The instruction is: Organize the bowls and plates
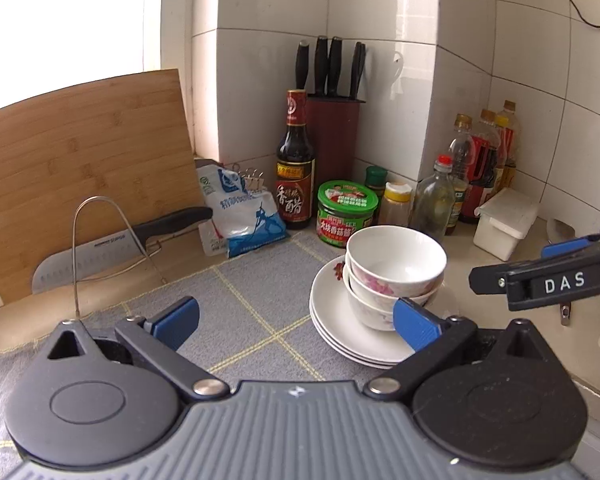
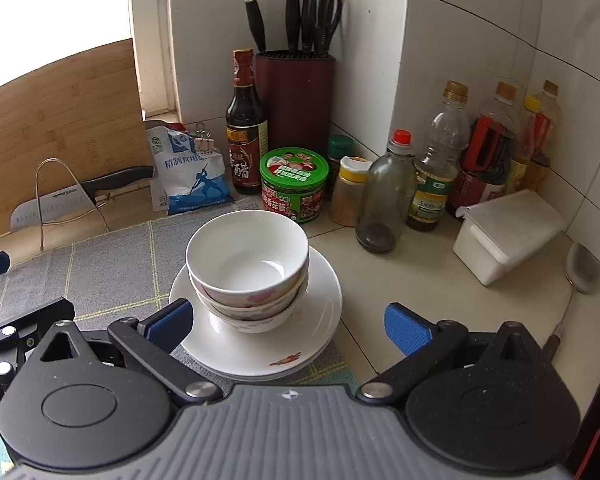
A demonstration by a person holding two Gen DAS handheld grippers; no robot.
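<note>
- Three nested bowls [image 2: 247,264] sit on a stack of white plates [image 2: 316,320], which rests partly on a grey checked mat [image 1: 236,300] and partly on the bare counter [image 2: 412,280].
- The left gripper [image 1: 296,318] has its fingers spread wide and empty; the dishes lie ahead and to the right, its right blue pad [image 1: 416,324] in front of the bottom bowl.
- The right gripper [image 2: 288,326] is likewise agape and holds nothing, its left pad [image 2: 170,324] overlapping the plates' near-left edge, its right pad over bare counter.
- Behind stand a green-lidded jar [image 2: 294,184], a vinegar bottle [image 2: 246,120] and a knife block [image 2: 296,100].
</note>
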